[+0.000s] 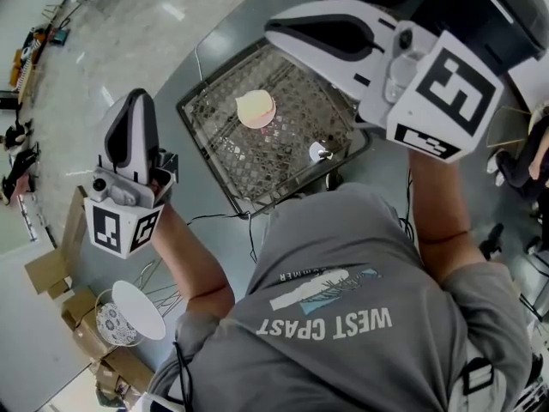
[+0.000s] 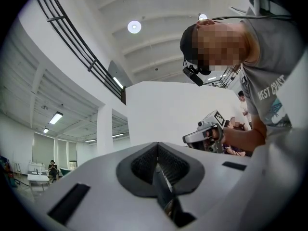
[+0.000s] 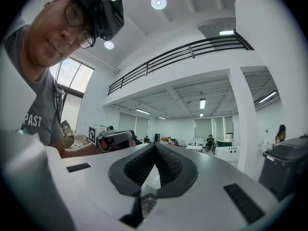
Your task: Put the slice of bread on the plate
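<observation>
**Both claws being held shut and empty, bread lying in the basket**

At the far left, cardboard boxes (image 1: 51, 273) are being seen on the floor; just beside them a white dish (image 1: 139, 309) is being propped tilted against a patterned dish (image 1: 110, 324).

Above these the left gripper (image 1: 137, 101) is being held up in the person's left hand, its marker cube (image 1: 120, 228) being turned toward the head camera; in the left gripper view its two jaws are being pressed together tip to tip, with nothing being gripped between them.

Toward the middle, a wire basket (image 1: 202, 114) is being borne by the grey table (image 1: 184, 196); inside it the slice of bread (image 1: 251, 106) – pale and round – is lying toward the far side, overlapping what is looking like a pinkish plate (image 1: 269, 124); whether the bread is resting fully on it cannot be told. A small white round thing (image 1: 319, 151) is lying in the same basket nearer the person, apart from the bread. The lower middle is being filled by the person's grey T-shirt (image 1: 343, 264).

At the right, the right gripper (image 1: 273, 31) is being held over the basket's far right corner, well apart from the bread; in the right gripper view its jaws are likewise being kept closed on each other – nothing is being carried.
</observation>
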The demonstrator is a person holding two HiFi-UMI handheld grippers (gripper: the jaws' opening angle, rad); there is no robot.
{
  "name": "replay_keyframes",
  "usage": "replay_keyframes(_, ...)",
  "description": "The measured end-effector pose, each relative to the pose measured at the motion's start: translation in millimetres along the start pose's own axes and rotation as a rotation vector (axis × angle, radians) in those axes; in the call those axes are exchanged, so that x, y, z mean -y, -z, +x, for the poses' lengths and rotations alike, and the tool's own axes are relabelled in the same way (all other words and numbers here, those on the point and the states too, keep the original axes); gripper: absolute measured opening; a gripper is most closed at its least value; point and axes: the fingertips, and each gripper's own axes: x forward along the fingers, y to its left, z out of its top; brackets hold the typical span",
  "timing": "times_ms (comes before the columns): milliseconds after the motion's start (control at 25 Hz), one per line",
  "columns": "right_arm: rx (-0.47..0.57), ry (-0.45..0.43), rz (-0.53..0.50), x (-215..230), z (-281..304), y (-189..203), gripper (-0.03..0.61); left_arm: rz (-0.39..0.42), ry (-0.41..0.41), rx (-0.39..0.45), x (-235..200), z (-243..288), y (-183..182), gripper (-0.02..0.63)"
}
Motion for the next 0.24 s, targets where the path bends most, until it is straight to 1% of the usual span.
replay_keyframes(240,0.004,0.008,-0.006,4.7,-15.1,-7.7,0.006,0.001,0.007,-0.004,10.9,12.4,-3.6,0.008)
